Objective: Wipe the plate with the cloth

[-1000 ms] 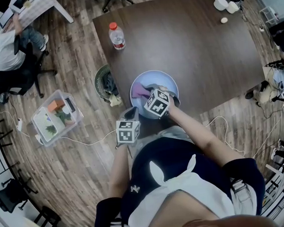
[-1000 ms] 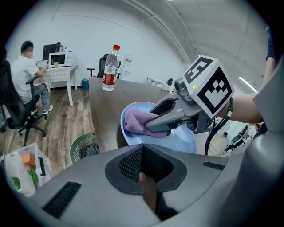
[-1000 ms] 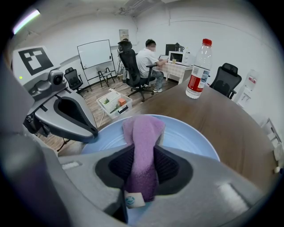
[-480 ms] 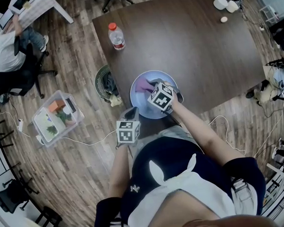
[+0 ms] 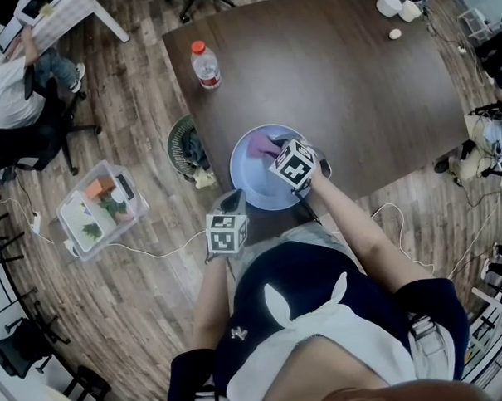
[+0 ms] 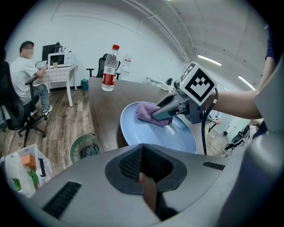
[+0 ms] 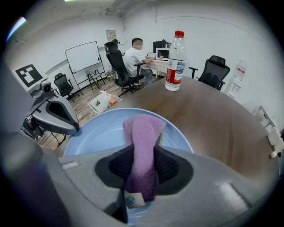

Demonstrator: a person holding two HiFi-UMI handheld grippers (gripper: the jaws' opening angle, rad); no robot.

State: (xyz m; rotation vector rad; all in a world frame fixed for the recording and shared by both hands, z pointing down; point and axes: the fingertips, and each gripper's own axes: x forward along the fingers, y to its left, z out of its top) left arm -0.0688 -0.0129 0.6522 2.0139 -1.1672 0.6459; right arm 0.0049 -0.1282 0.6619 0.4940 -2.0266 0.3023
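Plate (image 5: pixel 252 185) first: pale blue, round, broad and shallow with a raised rim, it sits at the near edge of the dark wooden counter (image 5: pixel 337 75). It looks like glazed ceramic or hard plastic, so I'd judge it stiff, smooth and apt to skate under a sideways rub. The rim nearest the person is the place to steady it. The left gripper (image 6: pixel 142 150) is at that rim with its jaws pressed together and nothing showing between the pads; whether it nips the edge I cannot tell. On the plate's far side lies the cloth (image 7: pixel 143 133), a small mauve terry piece with a little label at one end. It looks soft, light and limp. It would bunch rather than push, so it wants a hold near its middle. The right gripper (image 7: pixel 143 153) is clamped on it just so, with a folded tongue sticking out ahead of the jaws onto the blue surface.
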